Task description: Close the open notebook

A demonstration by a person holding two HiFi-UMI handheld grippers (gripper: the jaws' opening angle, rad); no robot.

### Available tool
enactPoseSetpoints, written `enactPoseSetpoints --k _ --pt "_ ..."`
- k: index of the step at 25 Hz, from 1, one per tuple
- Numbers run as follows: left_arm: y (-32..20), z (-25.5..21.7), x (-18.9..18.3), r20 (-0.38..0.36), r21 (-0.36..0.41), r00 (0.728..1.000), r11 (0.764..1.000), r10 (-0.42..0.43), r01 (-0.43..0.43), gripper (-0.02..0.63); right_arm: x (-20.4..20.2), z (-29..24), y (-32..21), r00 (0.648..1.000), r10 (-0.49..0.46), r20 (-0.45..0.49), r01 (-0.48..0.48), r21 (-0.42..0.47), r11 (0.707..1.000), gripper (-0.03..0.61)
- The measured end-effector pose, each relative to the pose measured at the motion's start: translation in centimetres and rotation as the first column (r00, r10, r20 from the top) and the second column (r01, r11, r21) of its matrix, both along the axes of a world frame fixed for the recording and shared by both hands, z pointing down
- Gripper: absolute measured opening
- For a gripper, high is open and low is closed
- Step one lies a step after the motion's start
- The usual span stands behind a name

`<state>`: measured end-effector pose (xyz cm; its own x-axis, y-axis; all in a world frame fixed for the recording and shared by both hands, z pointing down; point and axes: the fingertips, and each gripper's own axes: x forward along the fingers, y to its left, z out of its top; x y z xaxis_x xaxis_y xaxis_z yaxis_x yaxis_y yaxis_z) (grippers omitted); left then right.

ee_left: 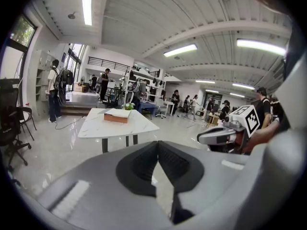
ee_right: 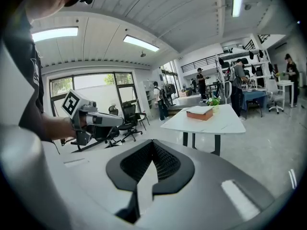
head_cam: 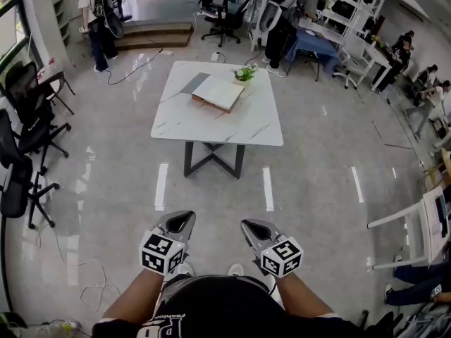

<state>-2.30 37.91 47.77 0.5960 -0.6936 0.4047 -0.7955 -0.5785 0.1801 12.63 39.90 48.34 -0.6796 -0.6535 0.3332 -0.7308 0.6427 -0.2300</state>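
My left gripper [head_cam: 179,220]: jaws together, empty. My right gripper [head_cam: 254,227]: same, tips meeting, nothing between. Both low at my waist, well apart from table [head_cam: 211,129]. Open notebook [head_cam: 218,91] lies on table's far half, near small plant [head_cam: 245,73]. Risks, my guess: closed jaws can't pinch cover, need opening first; shoving cover may slide notebook into plant.

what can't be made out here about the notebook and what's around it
The notebook: head view, too small to read the pages; both gripper views show it edge-on, far off.
The grey sheet beside it: head view, too small to tell whether it is the cover or a separate thing.
The plant: its pot is too small in every view.
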Motion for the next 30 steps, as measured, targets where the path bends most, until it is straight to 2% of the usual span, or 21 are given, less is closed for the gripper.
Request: enactPoseSetpoints --k 15,30 --pt "-0.3 0.1 -0.8 -0.004 0.002 1.000 1.000 0.008 -0.008 0.058 -1.4 0.5 0.2 0.999 0.001 -0.041 -0.001 0.011 1.000 0.000" --pt "-0.7 0.1 -4.3 -0.003 0.003 0.998 0.998 0.056 -0.056 0.058 -5.5 0.7 0.6 0.998 0.027 -0.048 -0.027 0.001 1.000 0.000"
